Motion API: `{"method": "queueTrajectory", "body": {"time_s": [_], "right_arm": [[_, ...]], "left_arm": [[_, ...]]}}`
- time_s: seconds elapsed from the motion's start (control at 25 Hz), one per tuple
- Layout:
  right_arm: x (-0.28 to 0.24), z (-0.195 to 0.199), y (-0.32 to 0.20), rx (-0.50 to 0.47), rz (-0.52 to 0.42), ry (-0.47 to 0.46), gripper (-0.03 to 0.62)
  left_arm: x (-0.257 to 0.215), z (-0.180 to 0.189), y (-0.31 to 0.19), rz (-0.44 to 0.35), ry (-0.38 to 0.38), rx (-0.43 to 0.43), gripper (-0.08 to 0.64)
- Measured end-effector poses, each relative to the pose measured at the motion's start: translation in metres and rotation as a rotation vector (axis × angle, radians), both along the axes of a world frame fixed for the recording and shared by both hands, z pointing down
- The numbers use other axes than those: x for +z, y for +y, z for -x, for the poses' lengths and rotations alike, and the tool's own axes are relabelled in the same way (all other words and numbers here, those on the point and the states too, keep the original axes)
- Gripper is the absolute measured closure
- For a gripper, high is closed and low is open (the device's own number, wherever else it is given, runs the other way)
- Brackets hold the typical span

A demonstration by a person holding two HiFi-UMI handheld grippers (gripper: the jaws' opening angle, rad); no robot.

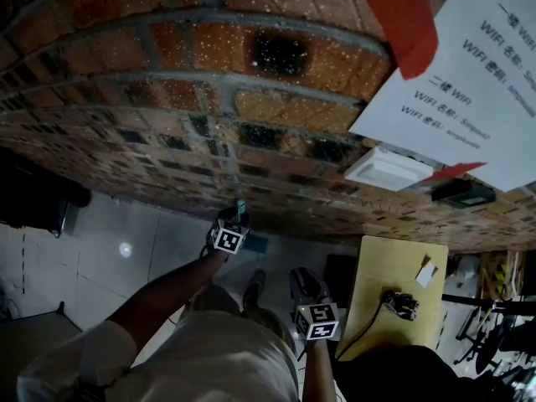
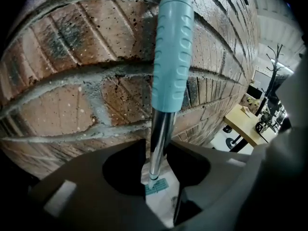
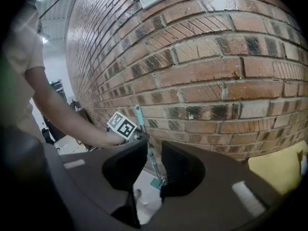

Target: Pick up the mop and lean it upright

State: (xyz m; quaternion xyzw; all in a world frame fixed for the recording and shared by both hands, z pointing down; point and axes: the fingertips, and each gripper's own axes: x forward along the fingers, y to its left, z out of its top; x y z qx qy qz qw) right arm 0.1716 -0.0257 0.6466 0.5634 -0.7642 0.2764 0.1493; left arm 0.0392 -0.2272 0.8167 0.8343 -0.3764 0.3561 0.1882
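Observation:
The mop stands upright against the brick wall (image 1: 167,99). Its teal grip (image 2: 173,52) is above my left gripper, its shiny pole (image 2: 161,134) runs down between the jaws, and its teal head (image 2: 155,186) rests on the floor below. My left gripper (image 2: 158,150) is shut on the pole, the jaws set close on both sides. From above, the left gripper (image 1: 234,220) sits at the wall with the mop head (image 1: 255,244) beside it. My right gripper (image 1: 306,285) hangs back, apart from the mop. Its jaws (image 3: 154,150) are open a little with nothing between them; the mop (image 3: 140,119) shows beyond.
A wooden desk (image 1: 402,283) with a small dark device stands to the right. Paper notices (image 1: 477,82) and a white box (image 1: 387,168) are fixed on the wall. Pale floor tiles (image 1: 126,241) lie at the left, with a dark object (image 1: 33,199) at the wall's foot.

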Motion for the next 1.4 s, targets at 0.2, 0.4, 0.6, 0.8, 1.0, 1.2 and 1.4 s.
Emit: {"method": "queueTrajectory", "body": {"time_s": [0.2,0.4,0.6,0.8,1.0,1.2,1.4], "right_arm": [[0.002,-0.002,0.004,-0.008,0.011,-0.009,0.506],[-0.010,-0.001,0.000,-0.018,-0.034,-0.009,0.506],[-0.006,-0.002,0.003,-0.025,-0.031,-0.008,0.508],[-0.001,0.003,0.007,-0.044,-0.028,-0.012,0.508],[0.006,0.007,0.008,-0.071,-0.026,-0.005,0.508],[-0.002,0.012,0.000,-0.098,-0.048,-0.002,0.508],[-0.007,0.017,-0.004,-0.124,-0.057,-0.007,0.508]], "left_arm": [[0.000,-0.002,0.004,-0.002,-0.001,-0.011,0.437],[-0.001,0.006,0.021,0.019,-0.022,-0.015,0.437],[-0.006,0.028,0.049,0.029,0.003,-0.035,0.439],[-0.032,0.040,0.072,0.030,0.066,-0.063,0.437],[-0.053,0.049,0.081,0.027,0.106,-0.096,0.439],[-0.103,0.040,0.086,-0.037,0.178,-0.045,0.437],[-0.149,0.028,0.092,-0.088,0.250,-0.011,0.436]]}}
